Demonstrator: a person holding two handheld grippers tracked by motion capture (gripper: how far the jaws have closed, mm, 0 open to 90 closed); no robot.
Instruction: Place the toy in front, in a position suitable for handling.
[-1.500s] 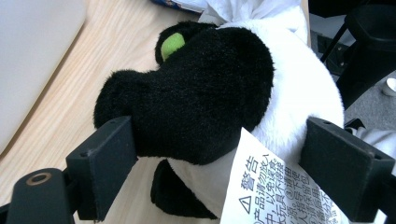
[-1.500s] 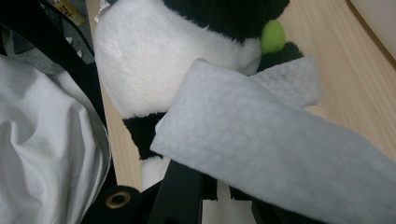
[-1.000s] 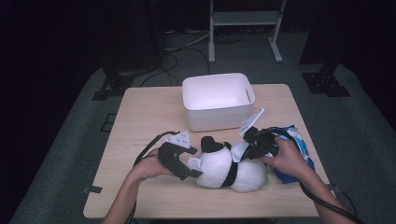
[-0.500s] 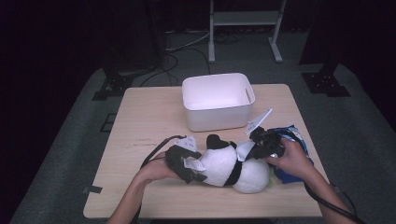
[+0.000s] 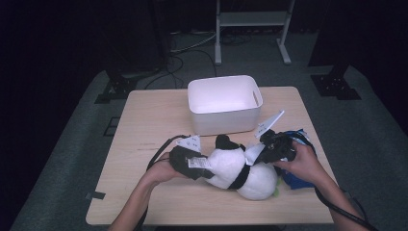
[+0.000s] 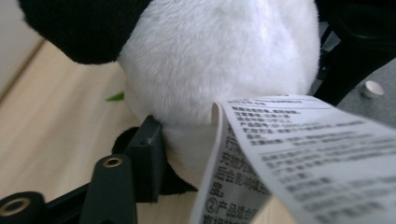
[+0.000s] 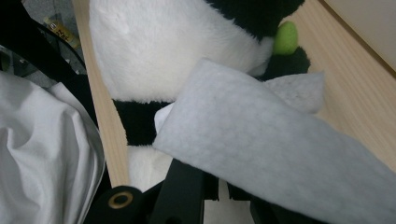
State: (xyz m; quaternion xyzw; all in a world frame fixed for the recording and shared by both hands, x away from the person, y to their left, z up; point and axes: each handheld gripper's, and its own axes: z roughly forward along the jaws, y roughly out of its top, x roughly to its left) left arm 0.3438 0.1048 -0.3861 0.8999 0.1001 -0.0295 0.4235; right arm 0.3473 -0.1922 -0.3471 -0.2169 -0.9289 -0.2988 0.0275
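At the near edge of the table (image 5: 144, 125), two forearms enter from below, each hand carrying a gripper; the left gripper (image 5: 188, 162) lies against the left end of the panda toy (image 5: 240, 171), and its jaws have just been closing, with the white plush between them; in the left gripper view one black jaw presses into the fur beside a black patch, so the jaws pinch the toy, while a printed paper tag (image 6: 299, 154) hangs across the right half of that view; the right gripper (image 5: 275, 148) sits at the toy's right upper side, jaws drawn together on the toy, with plush bunched at the jaw roots in the right gripper view and a white cloth label (image 7: 280, 149) lying across them; the toy lies on its side near the front of the table, between the two grippers, with a small green piece (image 7: 286, 37) at its far end in the right gripper view; a blue bag (image 5: 296, 175) lies just beside the toy under the right hand (image 5: 300, 163); farther back, near the table's middle, stands a white plastic bin (image 5: 225, 120), apart from the toy; beyond the table, cables and a white stand (image 5: 250, 19) rest on the dark floor.
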